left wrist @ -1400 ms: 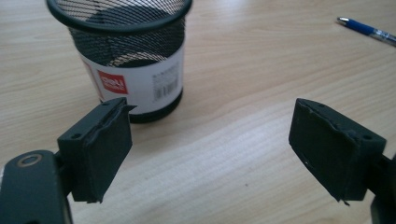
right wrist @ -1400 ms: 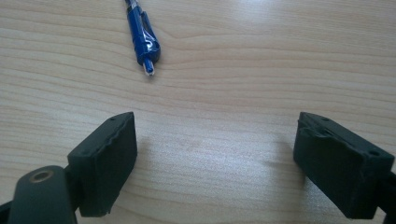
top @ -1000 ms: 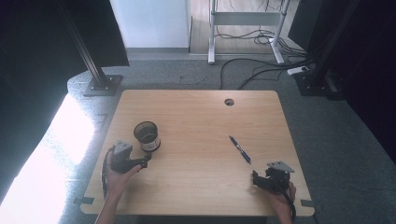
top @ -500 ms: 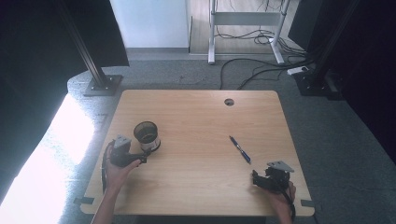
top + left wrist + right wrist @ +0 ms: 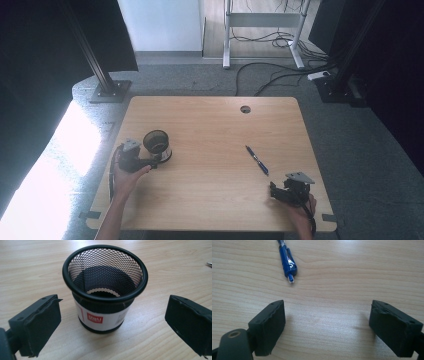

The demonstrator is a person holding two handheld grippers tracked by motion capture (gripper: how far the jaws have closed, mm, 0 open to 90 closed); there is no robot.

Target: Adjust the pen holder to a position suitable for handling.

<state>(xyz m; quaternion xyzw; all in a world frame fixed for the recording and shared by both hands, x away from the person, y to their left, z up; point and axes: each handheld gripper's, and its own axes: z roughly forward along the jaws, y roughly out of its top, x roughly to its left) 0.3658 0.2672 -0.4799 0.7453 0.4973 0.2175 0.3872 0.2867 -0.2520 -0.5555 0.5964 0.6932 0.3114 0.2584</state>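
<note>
With its jaws just opened off the upright mesh cup (image 5: 105,290) near the tabletop's (image 5: 215,200) left edge, the left tool (image 5: 110,322) should back straight away; the right tool (image 5: 327,327) waits open near the pen (image 5: 287,261)

Looking down and forward from above the near edge, taking in the whole wooden table (image 5: 215,165) and the floor beyond, with the mesh cup (image 5: 157,145) at left and the blue pen (image 5: 257,160) at right. Riding low and close over the tabletop on the left gripper (image 5: 110,322), facing the same mesh cup (image 5: 105,287) from just short of it. Riding equally low on the right gripper (image 5: 327,327), facing the same pen (image 5: 287,261) a little farther ahead.
</note>
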